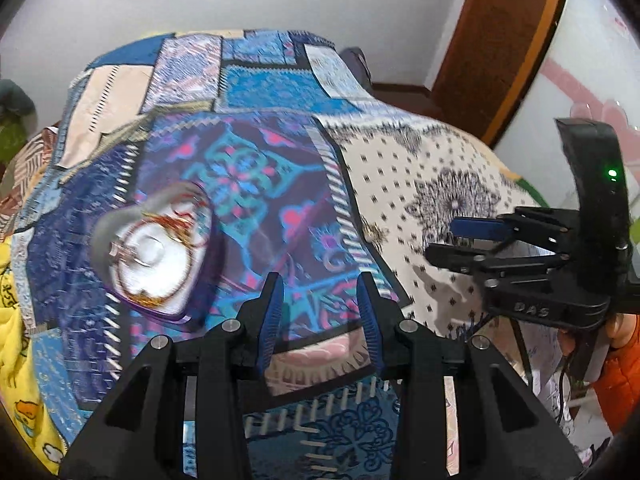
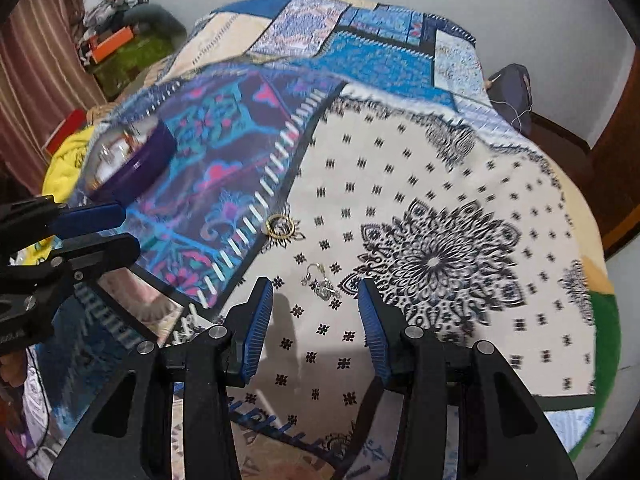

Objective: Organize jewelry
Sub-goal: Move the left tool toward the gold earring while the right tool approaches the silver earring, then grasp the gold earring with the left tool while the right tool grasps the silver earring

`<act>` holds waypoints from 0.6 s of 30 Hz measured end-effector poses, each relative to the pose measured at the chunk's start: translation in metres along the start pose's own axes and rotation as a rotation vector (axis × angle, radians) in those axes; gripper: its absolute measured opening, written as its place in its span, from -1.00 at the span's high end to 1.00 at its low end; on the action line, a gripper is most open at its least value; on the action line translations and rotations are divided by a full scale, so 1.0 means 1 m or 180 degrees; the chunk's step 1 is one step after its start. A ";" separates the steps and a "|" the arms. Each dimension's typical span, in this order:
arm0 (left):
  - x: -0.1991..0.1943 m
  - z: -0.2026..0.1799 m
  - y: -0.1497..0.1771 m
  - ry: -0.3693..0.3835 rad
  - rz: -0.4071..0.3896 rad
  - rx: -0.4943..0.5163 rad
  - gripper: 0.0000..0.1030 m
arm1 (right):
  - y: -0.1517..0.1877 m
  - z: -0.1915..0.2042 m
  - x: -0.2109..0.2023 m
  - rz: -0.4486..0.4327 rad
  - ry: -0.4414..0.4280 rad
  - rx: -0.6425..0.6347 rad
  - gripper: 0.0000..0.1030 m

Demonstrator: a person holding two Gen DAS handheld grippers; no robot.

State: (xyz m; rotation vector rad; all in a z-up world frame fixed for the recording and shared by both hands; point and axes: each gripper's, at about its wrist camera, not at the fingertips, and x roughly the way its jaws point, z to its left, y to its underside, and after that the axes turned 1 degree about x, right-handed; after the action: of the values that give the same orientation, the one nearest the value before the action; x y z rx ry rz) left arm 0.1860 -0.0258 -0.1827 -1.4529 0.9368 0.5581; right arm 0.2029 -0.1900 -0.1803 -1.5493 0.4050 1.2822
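A purple heart-shaped jewelry box point(image 1: 150, 256) with a white lining lies open on the patchwork bedspread; red and gold strands and a silver piece lie in it. It also shows in the right wrist view point(image 2: 128, 160). My left gripper point(image 1: 320, 284) is open and empty, to the right of the box. My right gripper point(image 2: 316, 292) is open and empty, hovering just before a silver earring point(image 2: 322, 284). A gold ring point(image 2: 280, 225) lies a little farther on. The right gripper also shows in the left wrist view point(image 1: 452, 240), and the left gripper shows in the right wrist view point(image 2: 124, 228).
The patchwork bedspread point(image 2: 440, 152) covers the bed. A yellow blanket point(image 1: 16, 320) lies at the left edge. A wooden door frame point(image 1: 500, 40) stands at the back right. Clutter on a green surface point(image 2: 120, 48) sits beyond the bed's left side.
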 end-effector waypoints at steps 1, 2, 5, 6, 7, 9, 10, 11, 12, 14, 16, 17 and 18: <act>0.003 -0.001 0.001 0.0012 0.0023 0.0009 0.28 | 0.000 0.000 0.003 0.0019 -0.0001 -0.0013 0.39; 0.005 -0.002 0.002 0.0024 0.0041 0.0013 0.28 | 0.000 0.000 0.005 0.0026 0.0011 -0.0032 0.46; 0.012 -0.004 0.003 0.0046 0.0085 0.0036 0.28 | -0.001 0.000 0.008 0.0008 -0.0002 -0.0047 0.54; 0.013 -0.004 0.002 0.0046 0.0090 0.0042 0.28 | -0.001 -0.001 0.008 0.0009 -0.0009 -0.0053 0.58; 0.015 -0.004 0.002 0.0045 0.0095 0.0048 0.28 | 0.000 0.000 0.009 0.0004 -0.0016 -0.0067 0.69; 0.018 -0.004 0.000 0.0056 0.0109 0.0052 0.28 | 0.001 0.002 0.009 -0.0013 -0.0009 -0.0097 0.77; 0.020 -0.005 -0.001 0.0059 0.0119 0.0055 0.28 | 0.002 0.002 0.008 -0.0032 -0.0003 -0.0105 0.77; 0.022 -0.005 -0.002 0.0067 0.0129 0.0059 0.28 | 0.002 0.002 0.009 -0.0048 -0.0003 -0.0096 0.77; 0.025 -0.006 -0.003 0.0085 0.0143 0.0063 0.28 | 0.003 0.002 0.008 -0.0061 -0.0007 -0.0076 0.78; 0.031 -0.006 -0.005 0.0118 0.0175 0.0068 0.28 | 0.003 0.000 0.006 -0.0089 -0.0029 -0.0020 0.78; 0.038 -0.007 -0.008 0.0156 0.0222 0.0076 0.28 | 0.003 -0.004 0.000 -0.0145 -0.0047 0.0039 0.78; 0.041 -0.008 -0.009 0.0169 0.0244 0.0083 0.28 | 0.002 -0.006 -0.003 -0.0174 -0.0060 0.0063 0.78; 0.044 -0.010 -0.011 0.0178 0.0262 0.0099 0.28 | 0.001 -0.008 -0.006 -0.0205 -0.0062 0.0086 0.78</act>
State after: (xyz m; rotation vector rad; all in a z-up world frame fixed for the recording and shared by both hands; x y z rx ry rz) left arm 0.2173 -0.0460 -0.2103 -1.4130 1.0488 0.5632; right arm 0.2036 -0.1996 -0.1765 -1.5144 0.3560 1.2366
